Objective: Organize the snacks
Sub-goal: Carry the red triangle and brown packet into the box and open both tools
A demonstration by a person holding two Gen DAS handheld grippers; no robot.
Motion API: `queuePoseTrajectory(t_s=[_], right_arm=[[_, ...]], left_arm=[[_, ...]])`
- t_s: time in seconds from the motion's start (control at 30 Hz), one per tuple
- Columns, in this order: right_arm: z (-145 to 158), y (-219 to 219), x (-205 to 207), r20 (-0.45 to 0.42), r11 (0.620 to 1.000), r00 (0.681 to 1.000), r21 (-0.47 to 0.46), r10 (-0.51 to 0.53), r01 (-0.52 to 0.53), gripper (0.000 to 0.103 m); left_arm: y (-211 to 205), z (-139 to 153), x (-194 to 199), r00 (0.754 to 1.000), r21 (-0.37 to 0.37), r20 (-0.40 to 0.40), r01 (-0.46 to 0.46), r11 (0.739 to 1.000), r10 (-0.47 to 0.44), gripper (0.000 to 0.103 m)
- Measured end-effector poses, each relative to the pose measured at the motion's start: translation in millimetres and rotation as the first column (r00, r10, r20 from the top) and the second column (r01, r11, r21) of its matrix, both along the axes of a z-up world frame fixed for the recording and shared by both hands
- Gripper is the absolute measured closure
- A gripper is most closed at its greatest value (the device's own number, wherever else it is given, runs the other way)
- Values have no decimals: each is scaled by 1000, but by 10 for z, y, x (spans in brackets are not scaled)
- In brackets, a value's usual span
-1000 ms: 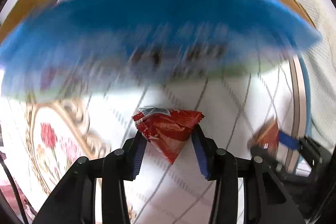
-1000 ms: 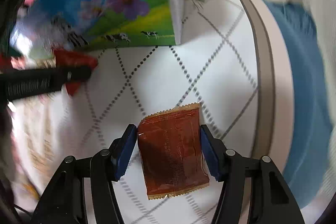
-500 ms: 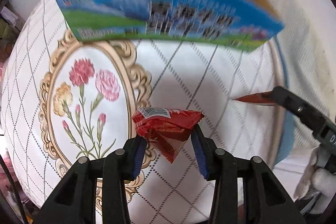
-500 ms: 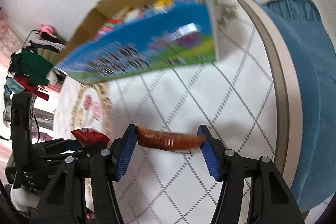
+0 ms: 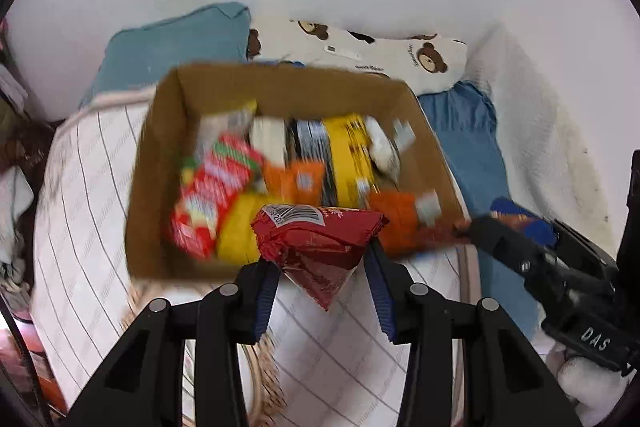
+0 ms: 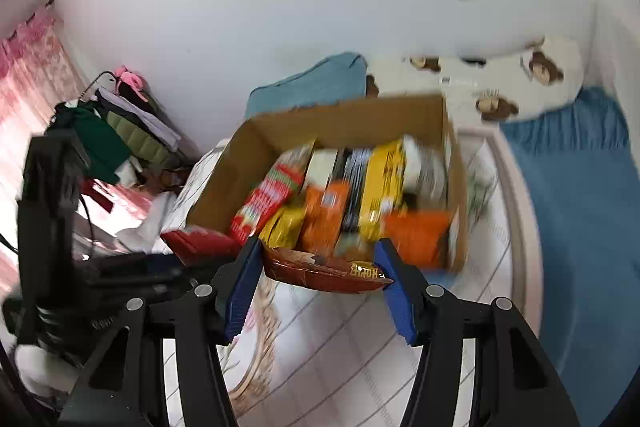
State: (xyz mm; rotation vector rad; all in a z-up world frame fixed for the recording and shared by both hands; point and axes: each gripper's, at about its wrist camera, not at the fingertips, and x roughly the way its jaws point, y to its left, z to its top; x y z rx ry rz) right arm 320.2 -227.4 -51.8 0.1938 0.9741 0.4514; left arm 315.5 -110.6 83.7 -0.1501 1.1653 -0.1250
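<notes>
Above cardboard box (image 5: 160, 155), crumpled red snack pkt (image 5: 320, 247), barcode up, brown sachet (image 6: 324, 269) edge-on

Open-topped box (image 5: 160, 163), left corner free.

Red packet (image 5: 320, 247), brown sachet (image 6: 324, 271), brown cardboard box (image 5: 160, 147), bear-print pillow (image 5: 384, 55)
</notes>
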Motion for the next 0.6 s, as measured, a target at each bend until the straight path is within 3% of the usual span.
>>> queuePoseTrajectory(t_s=[0.1, 0.3, 0.4, 0.43, 0.47, 0.5, 0.53, 0.6], right_arm=[[-56, -28, 389, -66, 1000, 998, -2, -7, 7, 43], [-435, -12, 1087, -214, 995, 976, -99, -42, 22, 42], [-633, 0, 1326, -282, 990, 957, -143, -61, 21, 28], [-679, 4, 1397, -294, 986, 953, -166, -74, 26, 4], [-701, 5, 1423, -291, 982, 953, -187, -87, 32, 0], [-720, 8, 1452, -285, 979, 954, -202, -96, 38, 0], [-738, 9, 1475, -287, 978, 953, -203, -100, 42, 0], [-761, 22, 1466, -291, 979, 952, -199, -97, 39, 0]], left_arm=[[37, -78, 369, 1000, 30, -22, -1, 1000, 1, 64], [-8, -374, 861, 995, 79, -102, 15, 997, -6, 62], [-23, -590, 1047, 986, 96, -167, 13, 995, 4, 60], [-19, -625, 1079, 984, 104, -179, 9, 995, 9, 46], [-16, -674, 1114, 982, 116, -187, 8, 993, 14, 35], [-5, -708, 1136, 982, 131, -188, 3, 991, 21, 13], [12, -725, 1137, 983, 135, -182, -2, 991, 27, 8], [45, -726, 1123, 984, 140, -175, -11, 990, 36, 8]])
